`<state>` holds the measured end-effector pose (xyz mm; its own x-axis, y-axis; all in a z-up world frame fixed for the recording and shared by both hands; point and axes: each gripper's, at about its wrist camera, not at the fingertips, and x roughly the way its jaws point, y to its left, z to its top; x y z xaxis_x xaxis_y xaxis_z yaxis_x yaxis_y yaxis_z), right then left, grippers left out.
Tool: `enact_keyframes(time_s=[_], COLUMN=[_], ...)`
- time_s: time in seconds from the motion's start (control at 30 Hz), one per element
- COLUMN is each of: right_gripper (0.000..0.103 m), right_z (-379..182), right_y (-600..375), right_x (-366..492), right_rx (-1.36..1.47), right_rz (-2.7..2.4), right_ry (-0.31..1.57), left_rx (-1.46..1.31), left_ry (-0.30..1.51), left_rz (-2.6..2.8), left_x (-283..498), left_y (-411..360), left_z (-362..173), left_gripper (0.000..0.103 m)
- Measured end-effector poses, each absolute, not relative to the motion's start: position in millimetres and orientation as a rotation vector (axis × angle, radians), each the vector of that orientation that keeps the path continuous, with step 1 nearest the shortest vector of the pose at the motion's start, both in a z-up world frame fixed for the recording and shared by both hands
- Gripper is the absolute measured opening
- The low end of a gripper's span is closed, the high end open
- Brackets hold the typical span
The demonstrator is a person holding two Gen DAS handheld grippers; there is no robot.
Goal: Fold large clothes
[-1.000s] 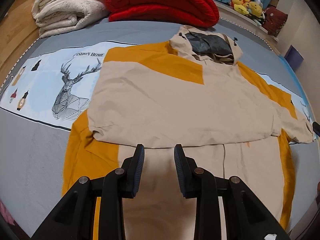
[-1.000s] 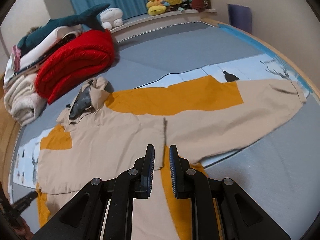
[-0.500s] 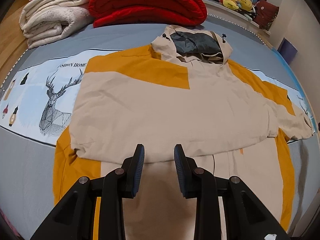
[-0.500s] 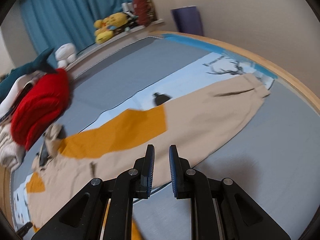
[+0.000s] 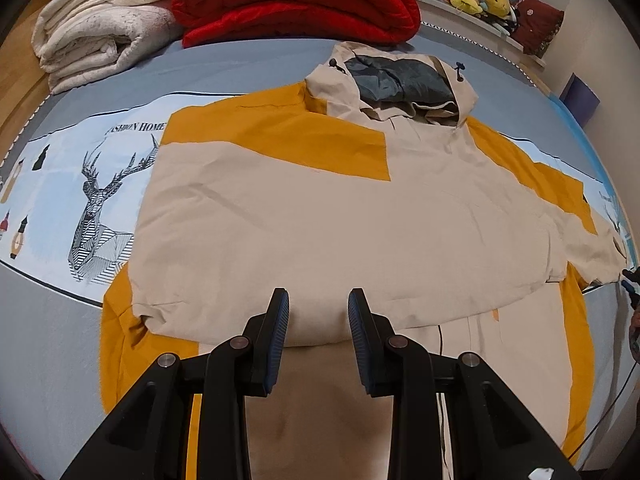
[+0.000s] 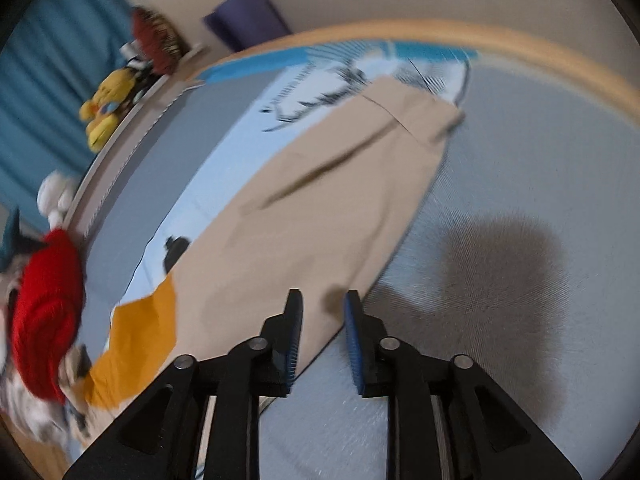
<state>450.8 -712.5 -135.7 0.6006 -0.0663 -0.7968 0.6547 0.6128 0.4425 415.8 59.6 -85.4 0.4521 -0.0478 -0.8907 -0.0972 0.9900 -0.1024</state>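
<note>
Left wrist view: the left hand-held gripper [image 5: 314, 304] hangs over the big jacket [image 5: 340, 216]. Its two fingers are wide apart and hold nothing.
Right wrist view: the right hand-held gripper [image 6: 322, 306] is over the long sleeve [image 6: 320, 208]. Its fingers are partly open, with nothing between them. This picture is blurry.
Where the jacket is: it lies flat on the bed [image 5: 48, 340], just ahead of the left hand-held gripper. One sleeve is already folded across the front.
Which way it points: the hood [image 5: 396, 80] is at the far end, away from the left hand-held gripper. The bottom edge is close, under the fingers. The long way of the body runs from near to far.
The other sleeve: it reaches out ahead and a bit to the right of the right hand-held gripper. Its cuff [image 6: 424, 112] is at the far end, close to the edge of the bed.
Step now: I think it is folding this sleeve in.
How to do it well: go far up to the cuff, pinch only the cloth, lift a little, and lay it straight across the front.
Behind the jacket: a red blanket [image 5: 296, 0] and a white blanket [image 5: 104, 28], far past the hood.
</note>
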Motion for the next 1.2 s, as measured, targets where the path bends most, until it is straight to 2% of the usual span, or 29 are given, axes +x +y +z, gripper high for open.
enact_keyframes(time_s=[0.07, 0.57, 0.63, 0.77, 0.83, 1.2], right_gripper=[0.030, 0.030, 0.027, 0.011, 0.008, 0.005], right_z=[-148.7, -161.3, -158.8, -144.8, -131.6, -42.5], right_y=[-716.9, -742.8, -738.1, -725.4, -716.5, -610.9], right_x=[453.0, 464.2, 467.4, 470.5, 472.1, 502.9], right_rx=[0.832, 0.947, 0.927, 0.869, 0.819, 0.512], right_rz=[-0.476, -0.492, -0.513, -0.533, -0.542, -0.425], right_ry=[0.844, 0.708, 0.701, 0.671, 0.651, 0.591], left_rx=[-0.148, -0.146, -0.151, -0.173, -0.177, -0.206], left_ry=[1.103, 1.110, 1.109, 1.096, 1.091, 1.061], left_rz=[0.025, 0.020, 0.022, 0.020, 0.019, 0.031], left_x=[416.9, 424.0, 423.8, 423.0, 422.5, 411.4], left_y=[58.7, 56.3, 57.5, 62.4, 63.9, 76.0], left_z=[-87.2, -95.2, -94.7, -89.9, -86.9, -70.5], left_gripper=[0.028, 0.028, 0.028, 0.028, 0.028, 0.028])
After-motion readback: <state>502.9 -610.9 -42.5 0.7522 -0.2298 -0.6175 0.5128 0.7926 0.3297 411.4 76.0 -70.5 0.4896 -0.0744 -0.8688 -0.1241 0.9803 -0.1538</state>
